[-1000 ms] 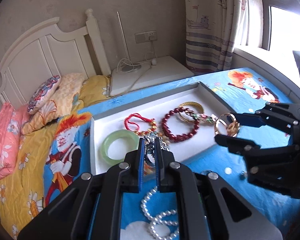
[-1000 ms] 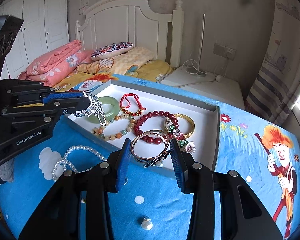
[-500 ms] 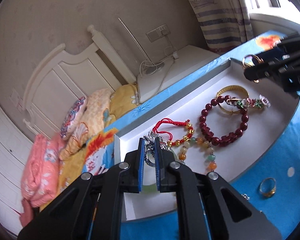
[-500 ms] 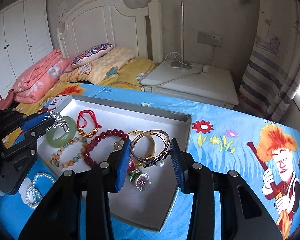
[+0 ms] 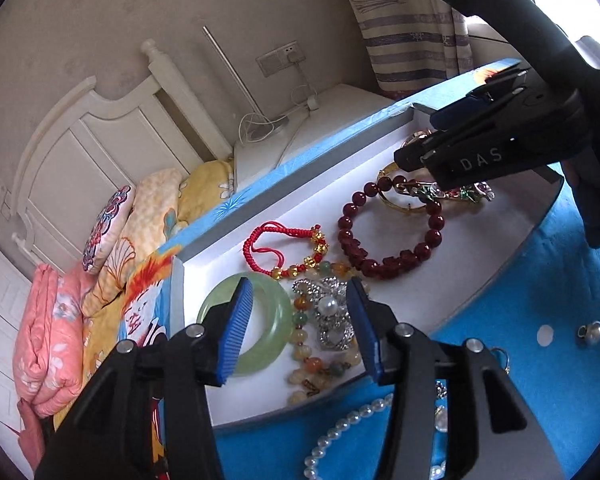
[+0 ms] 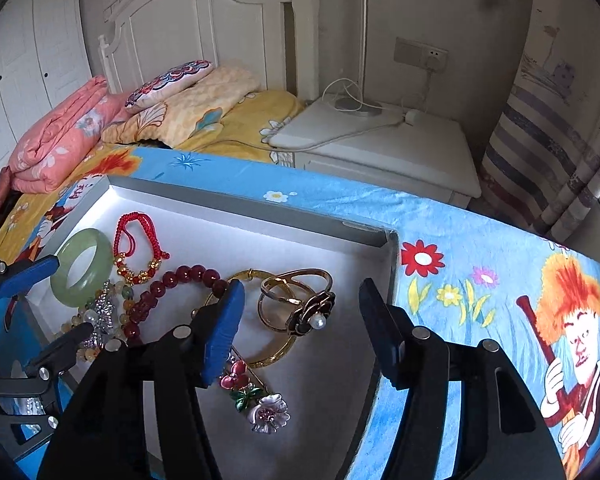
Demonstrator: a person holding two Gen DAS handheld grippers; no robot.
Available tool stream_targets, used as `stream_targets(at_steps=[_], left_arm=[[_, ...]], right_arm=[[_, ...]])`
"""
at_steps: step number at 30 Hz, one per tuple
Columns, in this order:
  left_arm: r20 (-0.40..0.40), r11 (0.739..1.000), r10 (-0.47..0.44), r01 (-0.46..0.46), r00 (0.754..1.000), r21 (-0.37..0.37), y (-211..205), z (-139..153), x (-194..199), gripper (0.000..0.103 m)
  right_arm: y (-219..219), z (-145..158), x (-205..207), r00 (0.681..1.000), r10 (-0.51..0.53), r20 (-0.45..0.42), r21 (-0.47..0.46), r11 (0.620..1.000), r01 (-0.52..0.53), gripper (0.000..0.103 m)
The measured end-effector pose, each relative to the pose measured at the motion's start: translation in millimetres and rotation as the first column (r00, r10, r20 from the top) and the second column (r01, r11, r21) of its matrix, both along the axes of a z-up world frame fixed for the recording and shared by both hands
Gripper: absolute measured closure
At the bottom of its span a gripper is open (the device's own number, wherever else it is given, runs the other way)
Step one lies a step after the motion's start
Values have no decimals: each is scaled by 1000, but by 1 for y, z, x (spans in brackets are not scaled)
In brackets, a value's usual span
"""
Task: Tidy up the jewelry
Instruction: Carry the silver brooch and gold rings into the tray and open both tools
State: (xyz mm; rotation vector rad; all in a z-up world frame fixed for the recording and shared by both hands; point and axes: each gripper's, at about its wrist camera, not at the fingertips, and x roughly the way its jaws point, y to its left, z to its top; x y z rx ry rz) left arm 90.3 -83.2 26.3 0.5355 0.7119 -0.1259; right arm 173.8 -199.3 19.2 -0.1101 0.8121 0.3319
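Observation:
A white tray (image 5: 260, 216) (image 6: 228, 216) lies on the blue cartoon sheet. In it are a green jade bangle (image 5: 274, 320) (image 6: 82, 266), a red cord bracelet (image 5: 284, 240) (image 6: 134, 236), a dark red bead bracelet (image 5: 392, 232) (image 6: 180, 280), a silver pearl brooch (image 5: 330, 312) (image 6: 100, 312) and a flower brooch (image 6: 260, 400). My left gripper (image 5: 300, 328) is open just above the silver brooch. My right gripper (image 6: 304, 332) is open over a gold bangle with a black flower (image 6: 296, 300), which rests in the tray.
A pearl necklace (image 5: 340, 436), a pearl stud (image 5: 590, 330) and a ring (image 5: 500, 356) lie on the sheet in front of the tray. A white nightstand (image 6: 380, 140) with a lamp, pillows (image 6: 168, 84) and a headboard stand behind.
Both grippers have opened. The left one let the silver brooch go into the tray by the jade bangle. The right one let the gold bangle go at the tray's right end.

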Motion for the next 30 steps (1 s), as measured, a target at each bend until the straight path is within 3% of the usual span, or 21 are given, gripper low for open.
stream_targets(at_steps=[14, 17, 30], left_arm=[[31, 1000, 2, -2, 1000, -12, 2, 12, -23, 48], [51, 1000, 2, -1, 999, -13, 2, 18, -33, 42], [97, 1000, 15, -15, 995, -8, 13, 31, -74, 36]], right_arm=[[5, 15, -34, 1000, 11, 30, 19, 1000, -11, 42], [7, 19, -44, 999, 17, 39, 15, 1000, -17, 42], [13, 33, -95, 997, 30, 71, 18, 999, -32, 32]])
